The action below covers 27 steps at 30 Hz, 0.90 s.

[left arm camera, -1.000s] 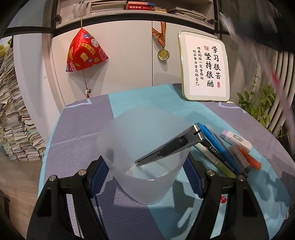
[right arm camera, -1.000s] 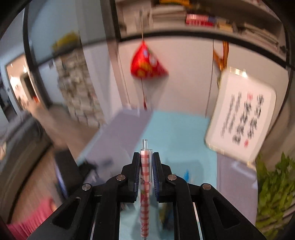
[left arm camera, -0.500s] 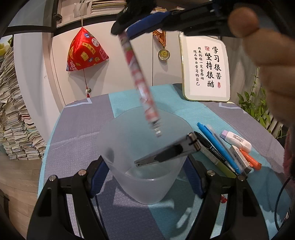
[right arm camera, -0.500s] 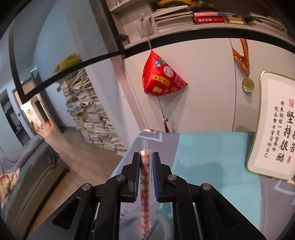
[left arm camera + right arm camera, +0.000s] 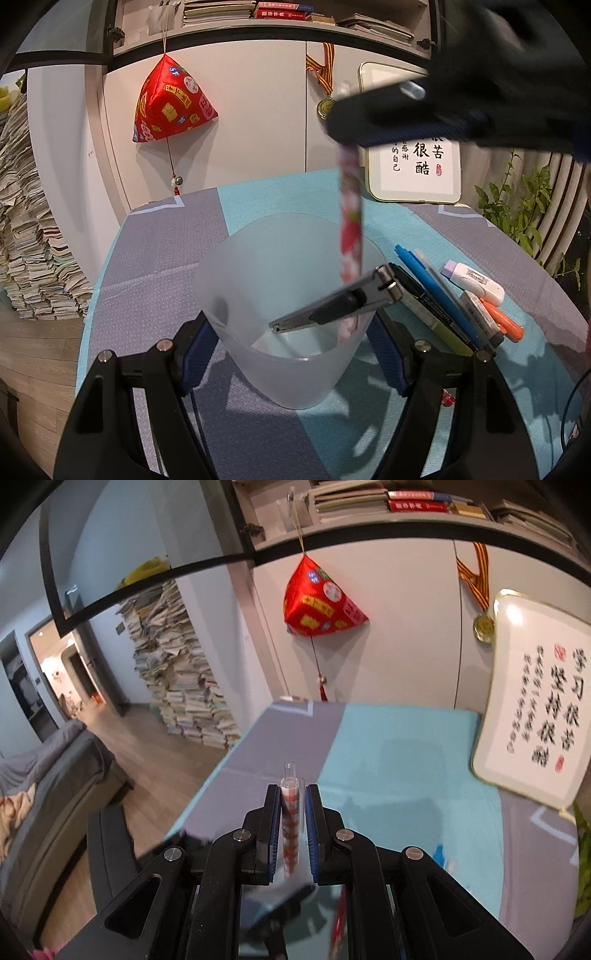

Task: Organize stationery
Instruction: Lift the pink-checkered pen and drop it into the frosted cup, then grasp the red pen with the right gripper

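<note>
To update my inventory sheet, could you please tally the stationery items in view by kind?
Loose pens and markers: 5
White tube with purple cap: 1
Utility knife: 1
Red patterned pen, in right claw: 1
Total: 8

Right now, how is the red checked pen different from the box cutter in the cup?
The red checked pen hangs nearly straight up and down; the box cutter leans slanted against the rim of the frosted cup. The pen is pinched in the right gripper; nothing grips the cutter. The pen is patterned red; the cutter is grey and black. Both reach into the cup.
</note>
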### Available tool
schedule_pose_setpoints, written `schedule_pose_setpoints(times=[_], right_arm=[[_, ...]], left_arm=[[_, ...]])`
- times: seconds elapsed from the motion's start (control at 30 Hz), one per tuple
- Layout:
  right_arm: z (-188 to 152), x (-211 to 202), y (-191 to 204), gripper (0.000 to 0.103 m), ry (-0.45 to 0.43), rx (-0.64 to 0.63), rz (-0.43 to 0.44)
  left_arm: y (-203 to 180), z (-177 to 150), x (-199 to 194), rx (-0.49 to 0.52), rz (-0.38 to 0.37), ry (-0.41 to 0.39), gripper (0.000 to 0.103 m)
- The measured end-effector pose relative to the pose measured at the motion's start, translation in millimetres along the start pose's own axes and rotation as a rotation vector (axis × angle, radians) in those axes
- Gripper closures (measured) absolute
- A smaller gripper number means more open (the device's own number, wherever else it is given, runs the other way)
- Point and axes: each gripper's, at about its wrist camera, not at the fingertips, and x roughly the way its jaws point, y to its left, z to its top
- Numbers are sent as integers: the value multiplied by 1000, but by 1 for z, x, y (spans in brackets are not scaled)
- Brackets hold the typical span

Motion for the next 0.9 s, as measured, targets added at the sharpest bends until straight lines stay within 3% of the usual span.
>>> schedule_pose_setpoints(times=[0.3,0.37,0.43,0.6,0.7,0.9], right_arm=[[-13,-5,-8,87,92,35,36],[-21,-17,-15,63,77,48,34],[-31,-28,-22,50,56,54,16],[-62,-34,-36,50,113,36,-57],[-85,-13,-29,59,220,-34,-98],[-106,23,-13,59,295,-104,-147]], left_arm=[[1,-1,-1,0,-1,0,28],[2,-1,-1,-1,-2,0,28],[1,-1,-1,1,1,0,28],[1,-1,-1,2,1,0,28],[1,-1,-1,2,1,0,28],[3,-1,-1,-7,-2,0,28]])
